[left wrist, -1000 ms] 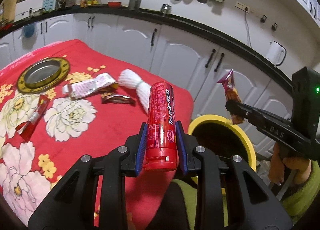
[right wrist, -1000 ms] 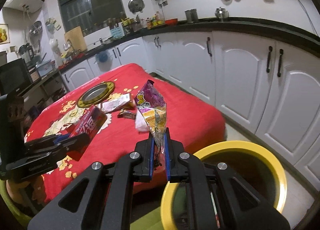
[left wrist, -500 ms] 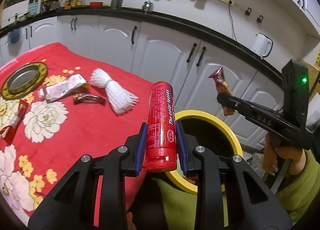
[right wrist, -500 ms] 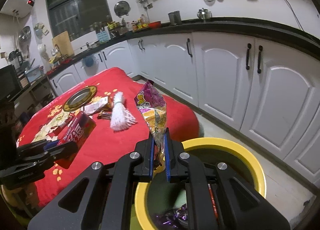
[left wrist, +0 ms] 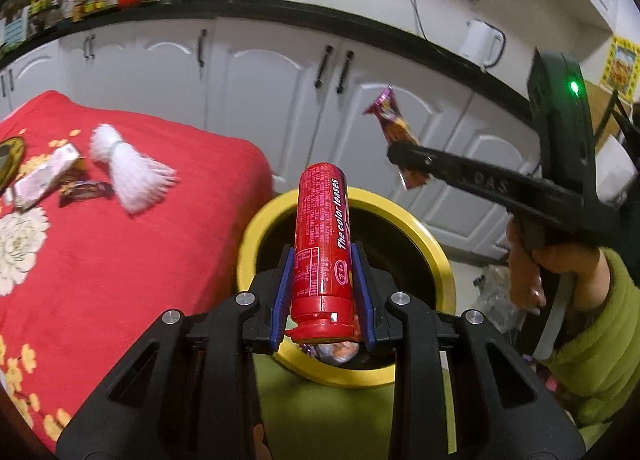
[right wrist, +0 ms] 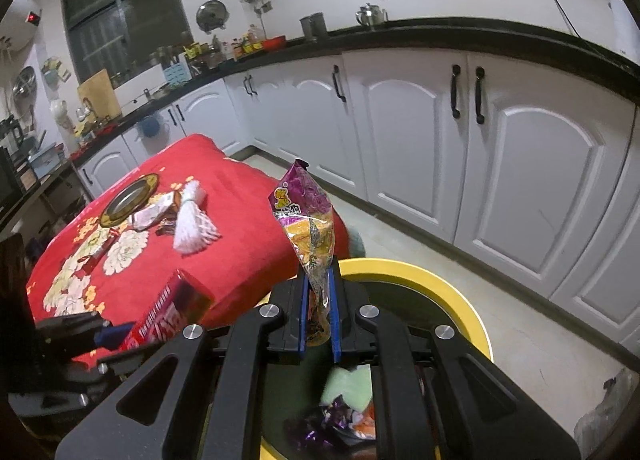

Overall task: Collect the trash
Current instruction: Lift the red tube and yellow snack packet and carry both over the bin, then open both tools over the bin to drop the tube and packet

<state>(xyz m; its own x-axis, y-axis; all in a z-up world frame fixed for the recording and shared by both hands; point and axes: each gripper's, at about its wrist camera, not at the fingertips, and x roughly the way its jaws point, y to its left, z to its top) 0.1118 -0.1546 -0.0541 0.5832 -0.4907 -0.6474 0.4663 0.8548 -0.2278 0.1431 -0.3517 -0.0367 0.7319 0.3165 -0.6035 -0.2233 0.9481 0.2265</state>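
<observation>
My left gripper [left wrist: 322, 256] is shut on a red snack tube [left wrist: 322, 236] and holds it upright over the near rim of the yellow-rimmed trash bin [left wrist: 256, 236]. My right gripper [right wrist: 318, 292] is shut on a purple and orange snack wrapper [right wrist: 308, 219], above the bin [right wrist: 460, 300], which holds several wrappers [right wrist: 340, 412]. The right gripper and its wrapper [left wrist: 394, 123] also show in the left wrist view, above the bin's far side. The tube [right wrist: 172, 316] shows in the right wrist view at lower left.
A table with a red flowered cloth [left wrist: 120, 260] stands left of the bin. On it lie a white foam net [left wrist: 128, 171], a white packet [left wrist: 44, 175], a dark wrapper [left wrist: 82, 189] and a metal plate [right wrist: 128, 199]. White cabinets [right wrist: 440, 139] run behind.
Both grippers have moved right, away from the table, with their loads. They now stand over the bin, and the bin's inside has come into view.
</observation>
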